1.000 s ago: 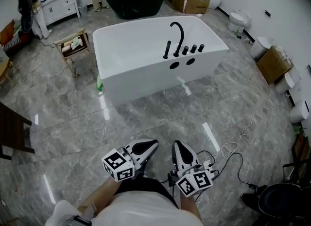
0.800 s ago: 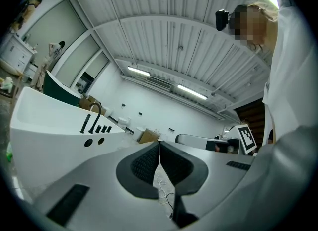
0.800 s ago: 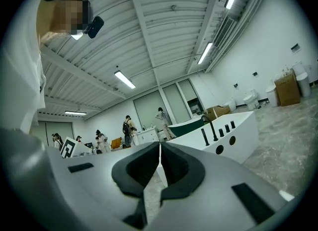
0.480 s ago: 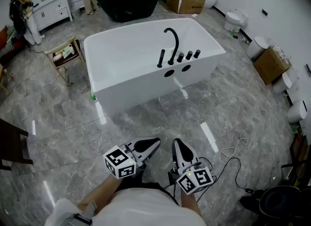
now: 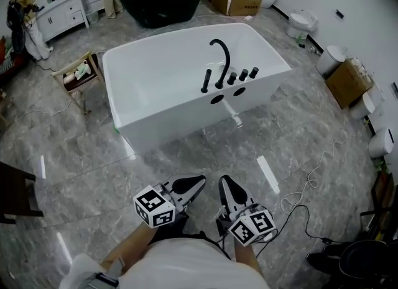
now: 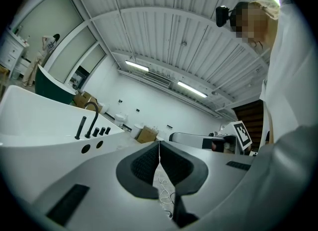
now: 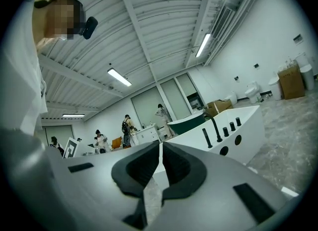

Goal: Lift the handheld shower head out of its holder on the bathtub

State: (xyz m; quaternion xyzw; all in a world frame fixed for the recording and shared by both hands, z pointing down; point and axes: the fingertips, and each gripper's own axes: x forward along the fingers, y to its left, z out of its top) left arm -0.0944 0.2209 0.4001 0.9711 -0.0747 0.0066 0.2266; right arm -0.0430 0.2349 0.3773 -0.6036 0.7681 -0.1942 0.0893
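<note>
The step in hand is the approach: the slim black rod-shaped handheld shower head point(image 5: 205, 81) stands upright in its holder on the near rim of the white rectangular bathtub point(image 5: 161, 126), just left of the curved black spout point(image 5: 226, 61) and well apart from me across the grey marble floor point(image 5: 298, 132). My left tool point(image 5: 198, 183) and right tool point(image 5: 224, 184) are both closed tight with nothing in them. Next, I judge, I must close the distance, spread one tool's jaws, and line them around the rod.
</note>
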